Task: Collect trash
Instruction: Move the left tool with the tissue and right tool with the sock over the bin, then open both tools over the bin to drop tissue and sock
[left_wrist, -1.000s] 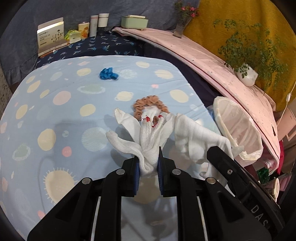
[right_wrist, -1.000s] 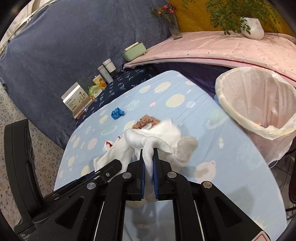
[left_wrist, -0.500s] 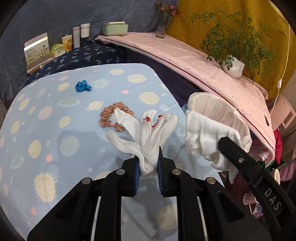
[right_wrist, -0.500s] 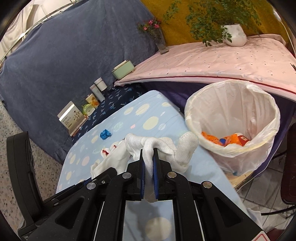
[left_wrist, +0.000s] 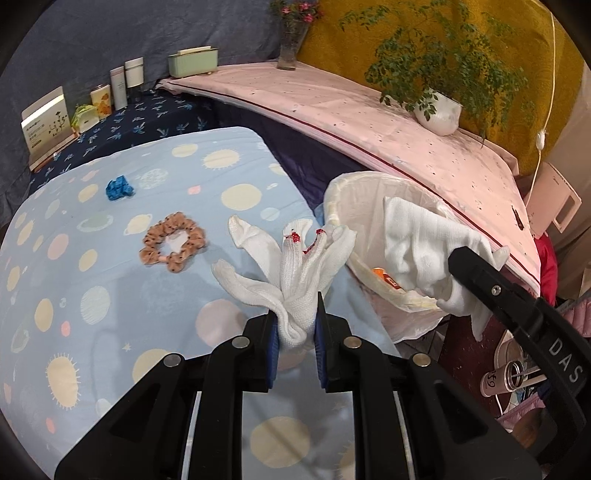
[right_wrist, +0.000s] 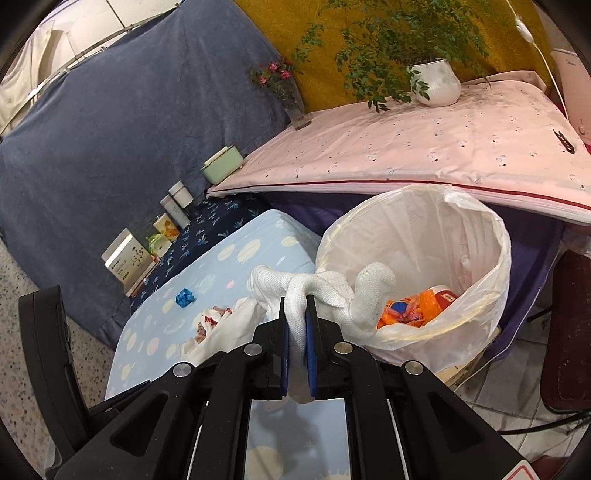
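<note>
Two grippers, each clamping a white knit glove. Table (left_wrist: 110, 295) is wearing a blue cloth with sun and planet prints; pink-covered shelf (left_wrist: 369, 110) is running behind it. Bin (right_wrist: 491, 236), white liner, is standing off the table's far corner, below the shelf edge, orange wrappers sitting inside.

Left gripper (left_wrist: 296, 328): jaws nearly closed, pinching a bunched glove (left_wrist: 295, 266) with red marks on its fingertips, hanging over the table's edge just beside the bin.

Right gripper (right_wrist: 295, 332): jaws almost fully closed on the other glove (right_wrist: 328, 291), which is dangling over the bin's near rim, one finger drooping toward the wrappers. Its black body in the left view is showing "DAS", rest cut off.

Lying on the cloth: brown scrunchie (left_wrist: 171, 247), then a small blue wad (left_wrist: 119, 189) further back, well apart.

Card (left_wrist: 46, 125) at the back left is carrying print, too small to read. Cup (left_wrist: 496, 380) on the floor is showing what looks like "t9".
</note>
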